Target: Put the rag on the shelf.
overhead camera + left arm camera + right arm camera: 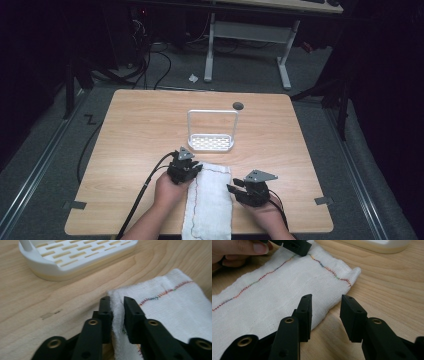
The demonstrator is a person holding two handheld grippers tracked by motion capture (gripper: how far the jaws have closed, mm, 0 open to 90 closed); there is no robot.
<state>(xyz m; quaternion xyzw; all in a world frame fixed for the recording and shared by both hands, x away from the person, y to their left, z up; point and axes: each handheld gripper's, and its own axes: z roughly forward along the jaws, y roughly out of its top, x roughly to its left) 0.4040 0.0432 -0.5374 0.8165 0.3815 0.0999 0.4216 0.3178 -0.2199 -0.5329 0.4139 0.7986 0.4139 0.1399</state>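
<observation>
Wooden tabletop (135, 135): near its front edge, the left gripper (117, 305) pinches the white cloth (210, 200); the right gripper (325, 305) gapes beside it.

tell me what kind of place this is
Probably a lab or recording workspace: a wooden table on grey carpet, dark surroundings, loose cables on the floor and a desk frame behind.

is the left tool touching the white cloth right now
Touching. In the left gripper view, the left tool has a fold of the white cloth's edge pinched between its two jaws.
</observation>
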